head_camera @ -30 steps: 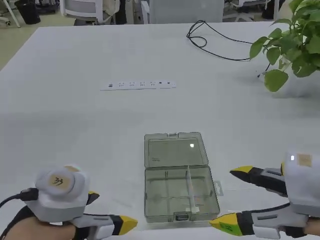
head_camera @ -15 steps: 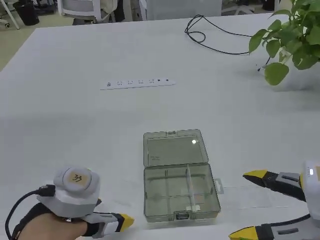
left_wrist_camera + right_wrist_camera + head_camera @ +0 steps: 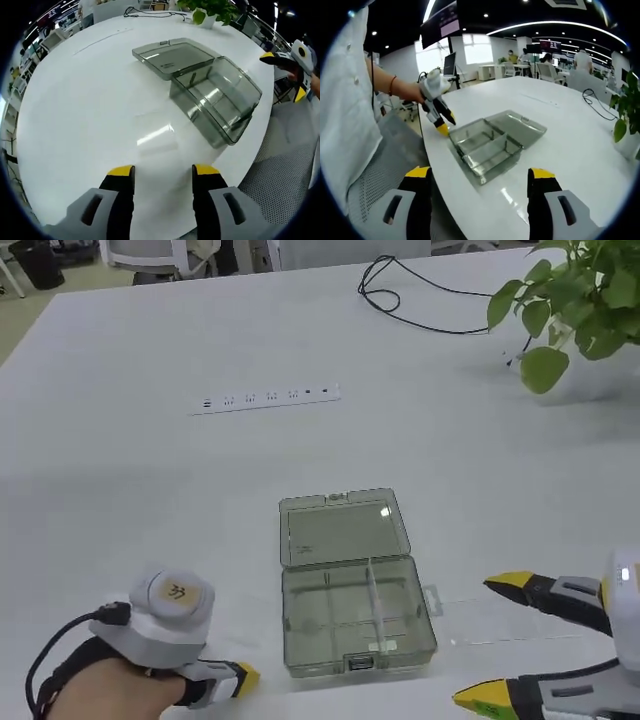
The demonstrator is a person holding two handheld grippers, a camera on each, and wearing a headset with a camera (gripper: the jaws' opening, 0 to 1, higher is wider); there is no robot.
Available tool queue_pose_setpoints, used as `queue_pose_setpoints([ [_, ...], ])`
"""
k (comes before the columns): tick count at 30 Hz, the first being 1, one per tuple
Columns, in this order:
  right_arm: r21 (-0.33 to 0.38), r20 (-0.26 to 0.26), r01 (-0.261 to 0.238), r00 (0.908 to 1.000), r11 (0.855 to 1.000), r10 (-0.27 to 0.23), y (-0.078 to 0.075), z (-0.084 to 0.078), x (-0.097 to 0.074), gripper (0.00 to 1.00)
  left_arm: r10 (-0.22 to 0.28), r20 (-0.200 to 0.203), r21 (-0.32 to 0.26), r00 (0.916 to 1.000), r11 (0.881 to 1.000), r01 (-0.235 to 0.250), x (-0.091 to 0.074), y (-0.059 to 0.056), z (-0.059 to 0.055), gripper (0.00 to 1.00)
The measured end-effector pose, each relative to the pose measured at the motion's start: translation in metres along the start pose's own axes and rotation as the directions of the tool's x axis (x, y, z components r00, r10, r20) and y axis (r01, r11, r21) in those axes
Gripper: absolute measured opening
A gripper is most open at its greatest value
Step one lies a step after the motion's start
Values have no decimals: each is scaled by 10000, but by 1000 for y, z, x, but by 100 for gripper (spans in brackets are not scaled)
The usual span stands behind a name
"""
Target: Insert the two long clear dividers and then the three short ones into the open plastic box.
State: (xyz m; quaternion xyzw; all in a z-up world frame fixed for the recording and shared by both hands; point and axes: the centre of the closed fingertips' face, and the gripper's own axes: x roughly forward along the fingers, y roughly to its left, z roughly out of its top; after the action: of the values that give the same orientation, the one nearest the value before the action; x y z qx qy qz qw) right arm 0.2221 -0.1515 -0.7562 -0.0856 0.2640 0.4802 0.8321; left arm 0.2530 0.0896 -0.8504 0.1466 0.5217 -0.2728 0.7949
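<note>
Your right gripper (image 3: 495,642) has backed off toward 3 o'clock since a second ago, so its yellow tips now stand clear of the box (image 3: 287,625) rather than just beside its right wall; your left gripper (image 3: 163,171) sits a little closer to the box's near left corner, and your head has tipped down, which slides the whole table (image 3: 150,490) up the head view without anything on it moving; the box, its lid (image 3: 343,530) lying open flat at 12 o'clock, and the one long divider (image 3: 372,602) already standing in it along the 12-to-6 line look unchanged. What the next move turns on, as I judge it, is the faint loose clear strip (image 3: 510,623) lying flat on the table at 3 o'clock of the box; its long axis runs 9 to 3, and it lies right between your right jaws, one jaw on its 12 o'clock side and one on its 6 o'clock side, so your right gripper is plainly the nearer one. Both grippers are spread wide and hold nothing. Whether that strip is one piece or several I cannot tell; it is nearly invisible against the white top.
</note>
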Motion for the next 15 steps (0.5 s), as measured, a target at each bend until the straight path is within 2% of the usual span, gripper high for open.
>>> queue_pose_setpoints([
  [3, -35, 76, 78, 9999, 10000, -78, -2, 3, 0, 78, 235, -78, 133, 9997, 9996, -234, 1, -1, -1, 42],
  [5, -35, 148, 116, 9998, 9999, -115, -3, 5, 1, 78, 416, -208, 428, 9989, 9983, -406, 1, -1, -2, 41],
  [7, -3, 215, 136, 9997, 9999, -135, -3, 6, 1, 78, 448, -301, 230, 9985, 9988, -441, 0, -1, -2, 41],
  [10, 35, 284, 140, 9995, 9999, -141, -2, 7, 2, 77, 411, -350, 319, 9985, 9987, -400, 1, 0, -2, 40],
  [13, 16, 256, 109, 9996, 9999, -110, -1, 5, 2, 77, 459, -595, 159, 9972, 9989, -450, 0, 6, -4, 33],
  [15, -46, 195, 106, 9998, 9999, -105, 1, 2, 1, 77, 423, -629, 148, 9971, 9990, -415, 0, 6, -5, 32],
])
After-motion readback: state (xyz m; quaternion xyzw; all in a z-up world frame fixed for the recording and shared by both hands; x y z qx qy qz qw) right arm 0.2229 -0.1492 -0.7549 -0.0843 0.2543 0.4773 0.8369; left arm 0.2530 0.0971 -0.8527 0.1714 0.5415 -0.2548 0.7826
